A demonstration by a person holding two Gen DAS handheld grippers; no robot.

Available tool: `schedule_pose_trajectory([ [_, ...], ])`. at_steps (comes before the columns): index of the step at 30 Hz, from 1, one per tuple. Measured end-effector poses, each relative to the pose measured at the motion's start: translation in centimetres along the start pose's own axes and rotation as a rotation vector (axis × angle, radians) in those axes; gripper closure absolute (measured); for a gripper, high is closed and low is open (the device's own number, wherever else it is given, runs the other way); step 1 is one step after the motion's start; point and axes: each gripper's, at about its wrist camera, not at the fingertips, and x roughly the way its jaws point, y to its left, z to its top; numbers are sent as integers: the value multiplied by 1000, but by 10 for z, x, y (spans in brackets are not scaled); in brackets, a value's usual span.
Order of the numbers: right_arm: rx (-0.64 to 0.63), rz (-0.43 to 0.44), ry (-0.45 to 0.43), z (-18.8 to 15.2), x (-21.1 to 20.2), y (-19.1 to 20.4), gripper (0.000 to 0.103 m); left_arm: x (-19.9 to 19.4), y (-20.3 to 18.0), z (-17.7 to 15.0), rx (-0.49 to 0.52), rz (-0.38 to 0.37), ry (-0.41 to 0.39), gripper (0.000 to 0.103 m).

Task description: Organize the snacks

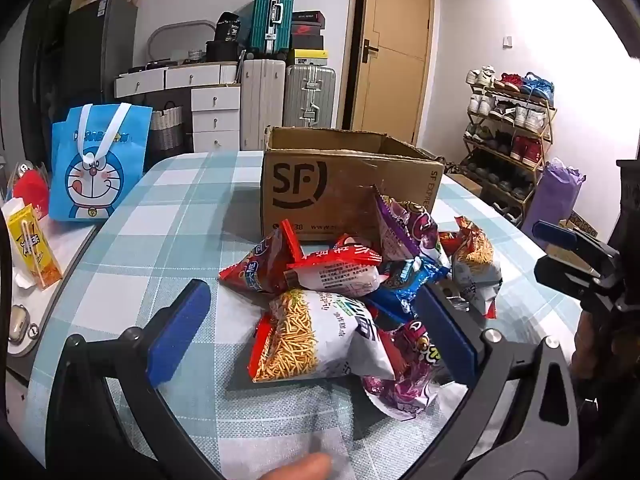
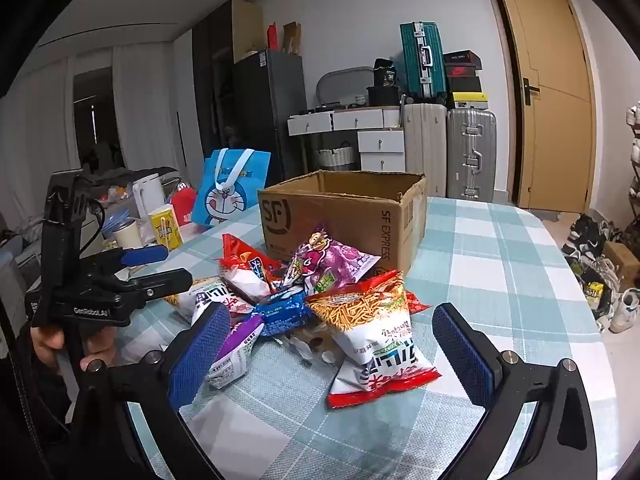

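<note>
A pile of snack bags (image 1: 360, 280) lies on the checked tablecloth (image 1: 160, 232) in front of an open cardboard box (image 1: 340, 184) marked SF. My left gripper (image 1: 314, 334) is open, its blue pads wide apart on either side of a noodle-snack bag (image 1: 320, 336) without pressing on it. In the right wrist view the same pile (image 2: 300, 292) and box (image 2: 332, 216) show. My right gripper (image 2: 332, 354) is open too, with another noodle-snack bag (image 2: 376, 336) lying between and just beyond its pads. Each gripper shows in the other's view: right gripper (image 1: 560, 256), left gripper (image 2: 160, 268).
A blue cartoon tote bag (image 1: 98, 164) and a yellow drink carton (image 1: 34, 248) stand at the table's left side, with a white kettle (image 2: 148, 194) behind. Suitcases, drawers and a shoe rack (image 1: 508, 128) line the room beyond the table.
</note>
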Motion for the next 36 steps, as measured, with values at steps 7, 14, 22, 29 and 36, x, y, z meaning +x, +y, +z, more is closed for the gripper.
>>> schedule_pose_trajectory([
  [7,38,-2,-2,3,-4,-9,0,-8,-1,-7,-4,1,4,1],
  [14,25,-16,-6,-2,-5,-2,0,2,-1,1,-4,-1,26,1],
  [22,26,-14,-6,-2,-5,-3,0,3,-1,1,-3,-2,28,1],
  [29,27,-15,-4,-2,-4,-3,0,3,-3,1,-10,-2,32,1],
  [36,28,-18,-1,-2,-4,-2,0,3,-2,1,-12,-3,35,1],
])
